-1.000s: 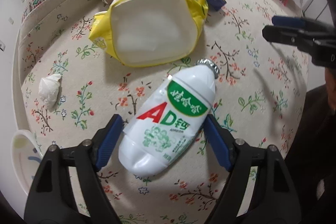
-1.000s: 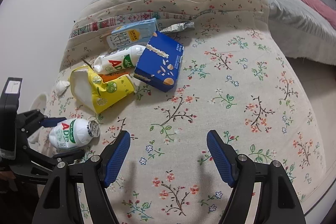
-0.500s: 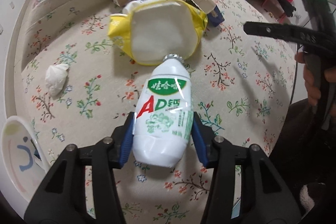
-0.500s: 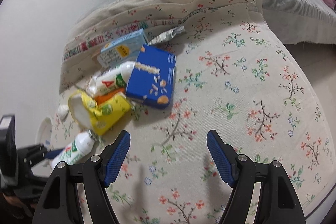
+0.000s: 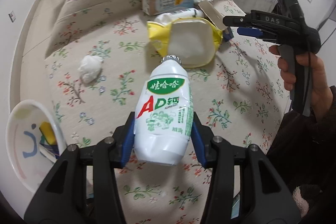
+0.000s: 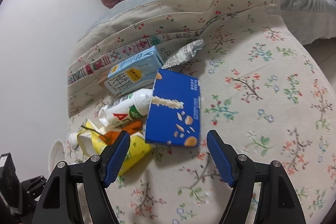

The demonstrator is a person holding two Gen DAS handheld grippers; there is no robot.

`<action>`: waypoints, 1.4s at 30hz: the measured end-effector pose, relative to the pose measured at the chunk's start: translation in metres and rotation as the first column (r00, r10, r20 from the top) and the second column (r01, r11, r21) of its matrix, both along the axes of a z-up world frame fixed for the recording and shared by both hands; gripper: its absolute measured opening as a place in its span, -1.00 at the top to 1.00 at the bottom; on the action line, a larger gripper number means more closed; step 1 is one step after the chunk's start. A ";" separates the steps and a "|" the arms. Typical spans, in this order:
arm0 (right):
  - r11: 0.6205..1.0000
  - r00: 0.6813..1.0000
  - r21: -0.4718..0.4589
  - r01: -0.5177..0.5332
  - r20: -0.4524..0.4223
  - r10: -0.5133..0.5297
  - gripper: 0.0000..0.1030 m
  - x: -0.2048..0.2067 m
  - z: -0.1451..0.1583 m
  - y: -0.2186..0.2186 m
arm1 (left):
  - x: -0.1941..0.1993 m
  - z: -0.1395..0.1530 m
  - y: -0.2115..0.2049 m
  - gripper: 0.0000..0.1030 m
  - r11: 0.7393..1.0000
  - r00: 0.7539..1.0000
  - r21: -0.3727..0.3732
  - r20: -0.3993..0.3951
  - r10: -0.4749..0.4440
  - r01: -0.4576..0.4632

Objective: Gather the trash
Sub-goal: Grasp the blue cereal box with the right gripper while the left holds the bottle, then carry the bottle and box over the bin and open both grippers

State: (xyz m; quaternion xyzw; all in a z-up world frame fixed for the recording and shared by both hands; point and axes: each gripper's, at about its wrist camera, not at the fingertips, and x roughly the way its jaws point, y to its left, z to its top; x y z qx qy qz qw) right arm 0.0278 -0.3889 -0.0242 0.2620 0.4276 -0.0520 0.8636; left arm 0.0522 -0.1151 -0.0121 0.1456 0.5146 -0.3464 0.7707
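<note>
Clamping the white AD calcium milk bottle (image 5: 166, 117) in the left gripper (image 5: 162, 135), both blue pads pressing its lower body after the jaws having just been closing on it. Holding the bottle clear above the floral cloth (image 5: 241, 98), foil-capped neck pointing away toward the yellow snack bag (image 5: 189, 43).

Lying just beyond the bottle's neck: that yellow bag, mouth open and pale inside showing. Sitting behind the bag: a second white bottle (image 5: 182, 14), a light-blue milk carton (image 5: 168, 0) on its side, and the brown flap of a blue box (image 5: 212, 14). Resting left of the held bottle: a crumpled white tissue (image 5: 90, 68), well apart from the bag. Showing at the left edge, lower than the cloth: a round white bin (image 5: 19, 140) with some yellow and blue scraps inside.

Hovering over the cloth with the right gripper (image 6: 168, 159), jaws standing wide apart with nothing between the pads. Pointing just short of the blue cereal box (image 6: 176, 110), the yellow snack bag (image 6: 134, 150) touching that box's left side and partly hidden behind the left finger. Leaning against the box's upper left: the second AD bottle (image 6: 124, 108) and the light-blue carton (image 6: 134, 72). Lying beyond the box: a torn silver wrapper (image 6: 184, 54). Gripping the right tool's handle: a hand (image 5: 304, 75), seen at the right of the left wrist view.
</note>
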 end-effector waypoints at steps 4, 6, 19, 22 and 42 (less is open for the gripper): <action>1.000 1.000 0.002 0.015 0.004 -0.015 -0.49 0.011 -0.007 -0.001 | 0.001 0.002 0.009 0.02 1.000 1.000 -0.002 0.016 0.020 -0.020; 1.000 1.000 0.007 0.017 0.002 -0.017 -0.49 0.015 -0.011 -0.002 | 0.002 0.003 0.012 0.02 0.999 0.999 -0.004 0.021 0.032 -0.032; 0.996 1.000 -0.087 -0.014 0.009 0.015 -0.22 0.009 -0.003 0.014 | 0.013 0.016 0.040 0.02 0.991 0.991 -0.042 0.040 0.125 -0.123; 0.996 1.000 -0.093 -0.012 0.027 0.015 -0.22 0.000 0.008 0.019 | 0.016 0.020 0.044 0.02 0.988 0.988 -0.055 0.046 0.144 -0.142; 0.971 0.967 -0.156 -0.180 0.152 0.203 -0.22 -0.006 0.072 0.094 | 0.030 0.038 0.103 0.02 0.953 0.952 -0.106 0.082 0.294 -0.285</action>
